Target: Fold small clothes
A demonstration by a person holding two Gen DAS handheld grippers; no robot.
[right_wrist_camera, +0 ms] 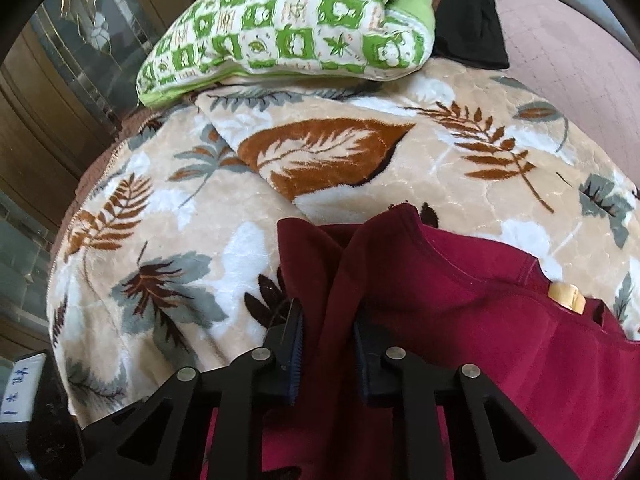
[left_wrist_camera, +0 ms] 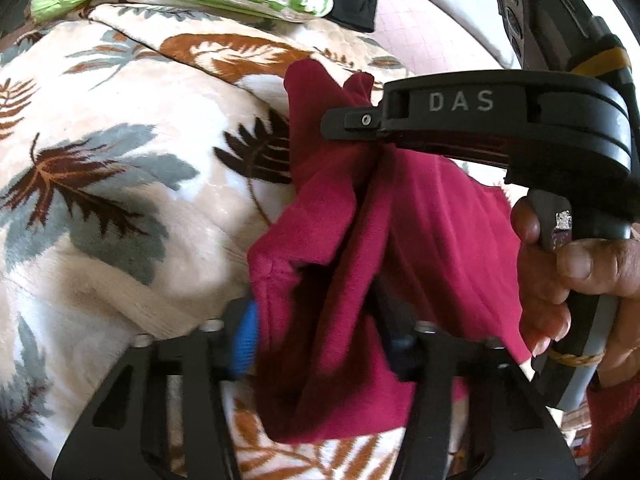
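Through the left wrist view, my left tool (left_wrist_camera: 316, 340) pinches a bunched fold of the maroon garment (left_wrist_camera: 360, 248) above the leaf-print blanket (left_wrist_camera: 120, 184), with my right tool (left_wrist_camera: 362, 128) clamped on its upper edge. Through the right wrist view, that right tool (right_wrist_camera: 328, 344) grips the garment's (right_wrist_camera: 460, 320) fold, the rest draped on the blanket (right_wrist_camera: 180, 216) below the green pillow (right_wrist_camera: 288, 28).

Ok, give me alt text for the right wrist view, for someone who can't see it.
The right gripper is closed on a bunched fold of a maroon garment, which spreads to the right over a leaf-print blanket. A green-and-white checked pillow and a black cloth lie at the blanket's far edge.
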